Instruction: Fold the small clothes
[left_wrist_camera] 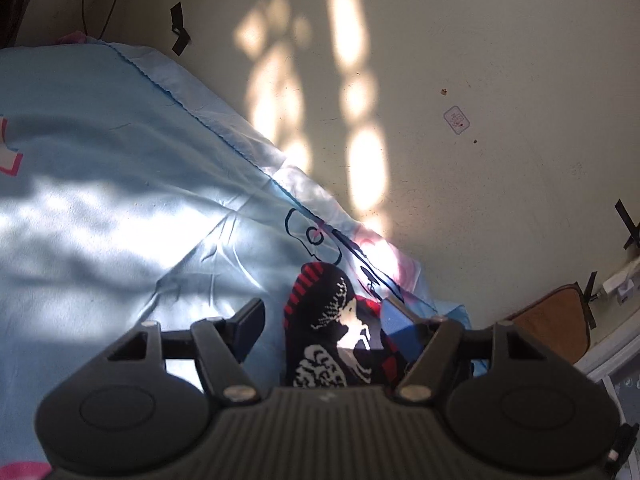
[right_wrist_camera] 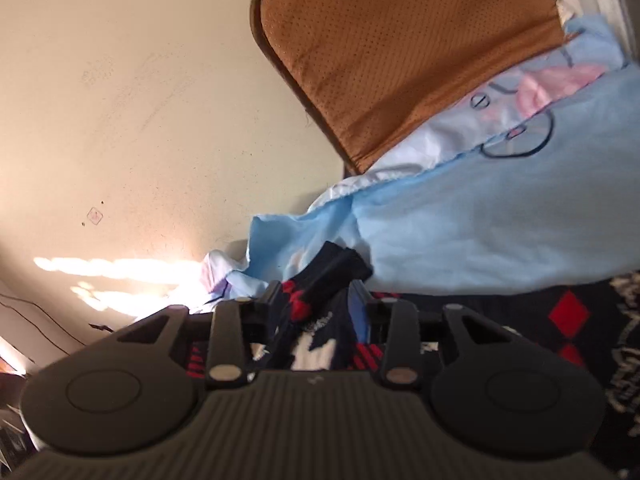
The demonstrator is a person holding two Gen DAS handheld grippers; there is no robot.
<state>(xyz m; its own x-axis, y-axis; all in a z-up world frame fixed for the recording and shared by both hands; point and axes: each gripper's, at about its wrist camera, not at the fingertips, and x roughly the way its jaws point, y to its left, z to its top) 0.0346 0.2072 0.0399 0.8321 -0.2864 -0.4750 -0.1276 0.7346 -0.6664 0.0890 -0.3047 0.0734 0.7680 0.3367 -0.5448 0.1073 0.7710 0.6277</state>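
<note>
A small black knitted garment [left_wrist_camera: 332, 332] with red stripes and a white pattern lies on a light blue bedsheet [left_wrist_camera: 120, 184]. My left gripper [left_wrist_camera: 320, 316] is open, its fingers wide apart on either side of the garment's upper end. In the right wrist view my right gripper [right_wrist_camera: 316, 300] is shut on a bunched fold of the same garment [right_wrist_camera: 320, 280], with black and red cloth squeezed between its fingers. More of the garment [right_wrist_camera: 560, 320], with red diamonds, spreads to the right.
A cream wall [left_wrist_camera: 480, 80] rises just behind the bed, lit by sun patches. An orange-brown perforated mat [right_wrist_camera: 400, 48] leans against the wall beside the sheet. A pink and white printed part of the sheet [right_wrist_camera: 540, 84] is rumpled near it.
</note>
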